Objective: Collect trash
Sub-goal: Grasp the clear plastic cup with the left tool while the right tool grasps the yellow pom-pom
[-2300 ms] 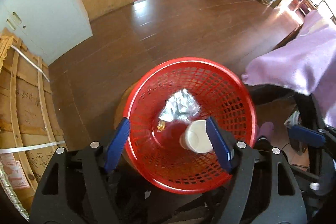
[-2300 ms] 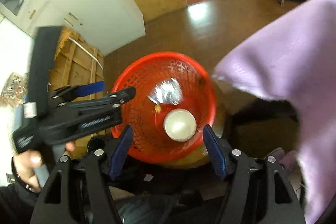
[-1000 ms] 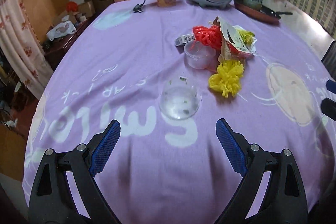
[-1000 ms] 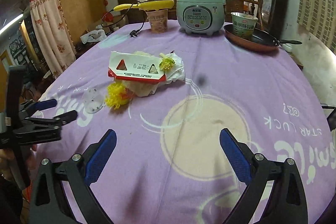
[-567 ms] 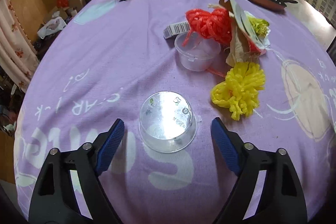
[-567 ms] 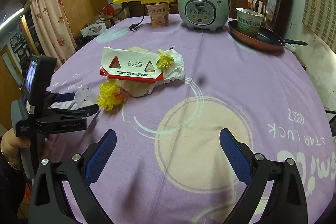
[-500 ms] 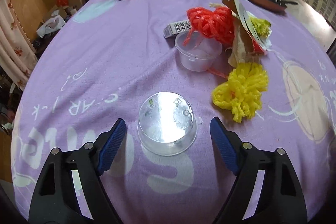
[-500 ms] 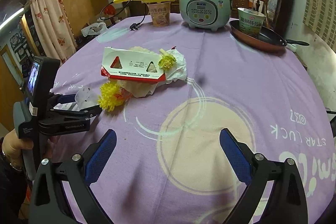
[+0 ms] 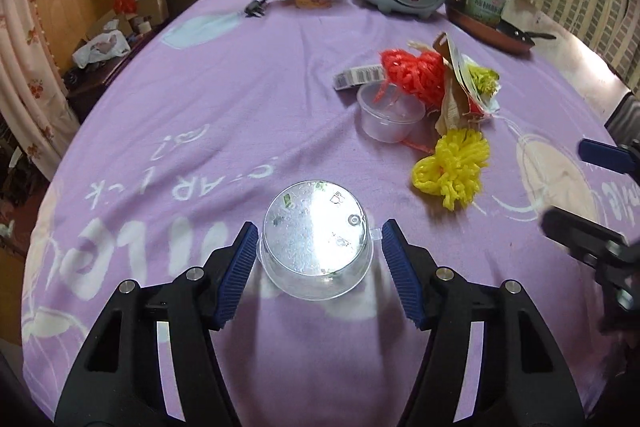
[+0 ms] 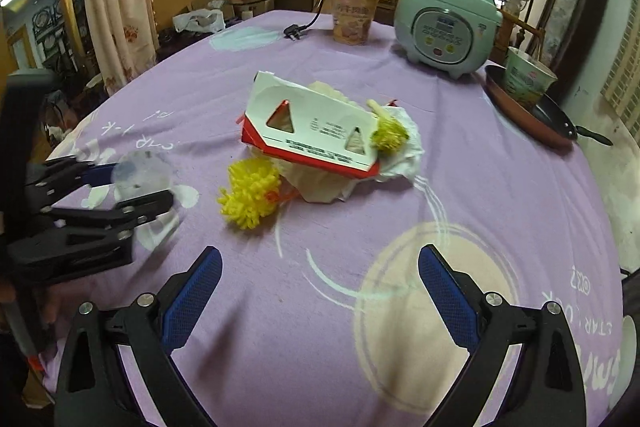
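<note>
A clear plastic cup (image 9: 316,237) lies upside down on the purple tablecloth (image 9: 200,115). My left gripper (image 9: 316,267) is open, its blue pads on either side of the cup, close to its rim. It also shows in the right wrist view (image 10: 120,187) around the cup (image 10: 140,173). Beyond lie a second clear cup (image 9: 390,115), a yellow pom-pom (image 9: 454,167), red mesh (image 9: 412,75) and a red-and-white carton (image 10: 316,129) on crumpled paper. My right gripper (image 10: 320,291) is open and empty above bare cloth, short of the yellow pom-pom (image 10: 250,193).
A green rice cooker (image 10: 446,23), an instant-noodle cup (image 10: 354,13) under a yellow handled appliance, and a copper pan (image 10: 532,113) holding a noodle bowl stand at the far side. A plug and cord (image 9: 256,9) lie at the back left. The table edge falls away on the left.
Both grippers swung up from the red basket on the floor to the table. My left gripper then moved forward over the clear cup and narrowed around it. My right gripper edged closer to the trash pile.
</note>
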A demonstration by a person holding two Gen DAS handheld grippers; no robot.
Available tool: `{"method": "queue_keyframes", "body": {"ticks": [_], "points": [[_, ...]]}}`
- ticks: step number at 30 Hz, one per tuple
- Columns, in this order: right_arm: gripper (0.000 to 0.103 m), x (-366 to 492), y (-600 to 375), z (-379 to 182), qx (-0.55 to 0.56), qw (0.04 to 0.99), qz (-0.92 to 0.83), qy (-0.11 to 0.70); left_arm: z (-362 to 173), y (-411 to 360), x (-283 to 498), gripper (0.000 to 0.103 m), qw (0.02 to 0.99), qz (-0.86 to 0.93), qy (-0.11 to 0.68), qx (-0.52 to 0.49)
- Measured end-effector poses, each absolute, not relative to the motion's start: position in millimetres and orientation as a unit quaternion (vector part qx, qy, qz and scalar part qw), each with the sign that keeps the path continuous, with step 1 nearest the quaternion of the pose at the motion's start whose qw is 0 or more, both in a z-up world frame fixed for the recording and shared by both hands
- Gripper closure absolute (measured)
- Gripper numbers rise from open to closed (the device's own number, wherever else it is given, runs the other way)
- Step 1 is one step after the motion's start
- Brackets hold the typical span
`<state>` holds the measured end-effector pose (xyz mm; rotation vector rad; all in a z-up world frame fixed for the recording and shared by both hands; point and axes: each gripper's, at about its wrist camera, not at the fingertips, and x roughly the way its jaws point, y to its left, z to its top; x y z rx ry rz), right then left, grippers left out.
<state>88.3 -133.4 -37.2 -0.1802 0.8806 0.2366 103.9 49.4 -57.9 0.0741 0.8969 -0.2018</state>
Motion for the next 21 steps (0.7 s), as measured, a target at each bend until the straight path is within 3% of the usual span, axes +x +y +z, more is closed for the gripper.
{"method": "queue_keyframes", "body": {"ticks": [10,21], "points": [[0.008,119.1,-85.7,-51.5,-0.107,0.883,0.124,0.440,-37.9,79.4,68.2,0.040,0.911,-0.078,0.405,0.020],[0.019,135.5,-73.7,-64.3,-0.091,0.874,0.117,0.463,-35.7,90.6,62.8,0.040,0.911,-0.087,0.403,-0.005]]}}
